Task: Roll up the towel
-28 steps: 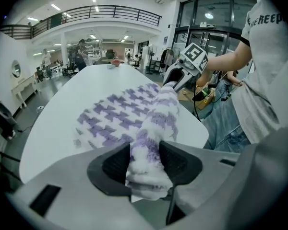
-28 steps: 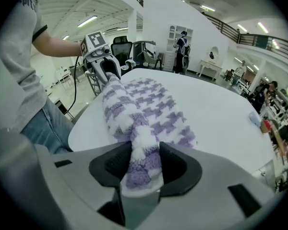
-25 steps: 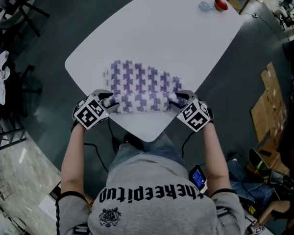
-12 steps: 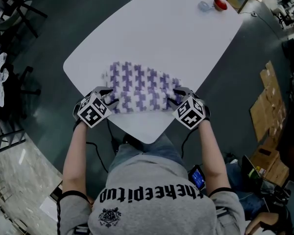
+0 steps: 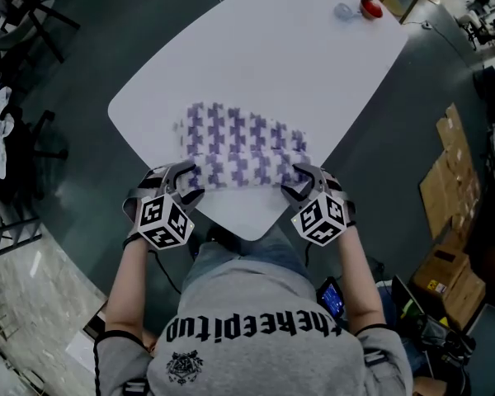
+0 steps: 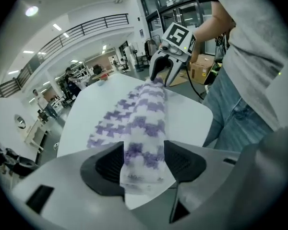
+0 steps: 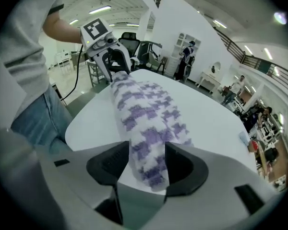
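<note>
The white table [image 5: 313, 56] has not changed, and the purple-and-white checked towel [image 5: 239, 134] lies where it did, close to the edge nearest the person. Its near portion is wound into a thick roll [image 5: 241, 170] running crosswise, and the rest lies flat on the far side. What has changed is at the two ends of that roll. A moment ago both hands were pressed in over the towel; now they have drawn back toward the person's body and lifted a little. The left gripper [image 5: 184, 180] and the right gripper [image 5: 301, 180] now sit just at the roll's near edge, one at each end. The jaws of both have just been opening, and in each gripper view they stand wide. The fluffy end of the roll lies between the pads and fills most of the gap, but it does not look squeezed. To my eye that marks the end of one turn: the roll has been let go, seems to keep its shape, and waits for a fresh hold. A good stretch of flat towel remains, so I would call the job roughly halfway.
</note>
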Demonstrator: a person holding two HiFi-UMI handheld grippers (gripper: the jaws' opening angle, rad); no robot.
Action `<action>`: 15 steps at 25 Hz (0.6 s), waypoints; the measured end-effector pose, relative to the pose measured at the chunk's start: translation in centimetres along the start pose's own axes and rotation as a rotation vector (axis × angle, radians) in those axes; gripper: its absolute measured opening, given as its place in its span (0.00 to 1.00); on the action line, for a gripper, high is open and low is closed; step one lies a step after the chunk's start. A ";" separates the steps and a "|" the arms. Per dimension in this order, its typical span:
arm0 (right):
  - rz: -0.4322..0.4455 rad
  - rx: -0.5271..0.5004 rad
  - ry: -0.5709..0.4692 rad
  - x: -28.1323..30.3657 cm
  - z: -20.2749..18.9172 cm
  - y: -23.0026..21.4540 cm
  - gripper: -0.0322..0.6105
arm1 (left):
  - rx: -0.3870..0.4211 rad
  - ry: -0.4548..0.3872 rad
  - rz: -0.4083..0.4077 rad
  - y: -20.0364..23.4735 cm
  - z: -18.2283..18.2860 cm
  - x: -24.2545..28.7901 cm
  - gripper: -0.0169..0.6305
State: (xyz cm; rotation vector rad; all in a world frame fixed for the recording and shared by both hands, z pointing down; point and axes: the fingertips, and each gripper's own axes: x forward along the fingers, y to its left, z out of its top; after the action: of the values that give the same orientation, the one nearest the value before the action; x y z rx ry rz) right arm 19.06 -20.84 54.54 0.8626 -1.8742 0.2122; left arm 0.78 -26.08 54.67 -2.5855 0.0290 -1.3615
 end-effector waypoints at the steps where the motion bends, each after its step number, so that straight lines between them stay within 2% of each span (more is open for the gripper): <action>1: 0.008 -0.029 0.020 0.7 -0.5 0.6 0.39 | 0.011 0.020 -0.017 -0.7 -0.4 0.6 0.41; 5: -0.002 -0.139 0.096 2.9 -2.1 1.0 0.44 | 0.041 0.087 -0.031 -1.2 -1.7 2.4 0.46; 12: -0.076 -0.208 0.128 5.0 -2.4 -1.6 0.43 | 0.106 0.180 0.026 1.0 -3.0 4.5 0.46; 13: -0.086 -0.213 0.130 5.1 -2.4 -1.9 0.42 | 0.108 0.184 0.040 1.2 -3.0 4.6 0.45; 15: -0.112 -0.215 0.125 4.9 -2.1 -2.3 0.34 | 0.109 0.176 0.069 1.6 -2.8 4.5 0.38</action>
State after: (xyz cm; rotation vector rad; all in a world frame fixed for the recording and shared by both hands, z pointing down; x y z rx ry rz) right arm 20.98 -23.74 59.25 0.7856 -1.6918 -0.0052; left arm 1.21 -28.72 59.55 -2.3485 0.0705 -1.5168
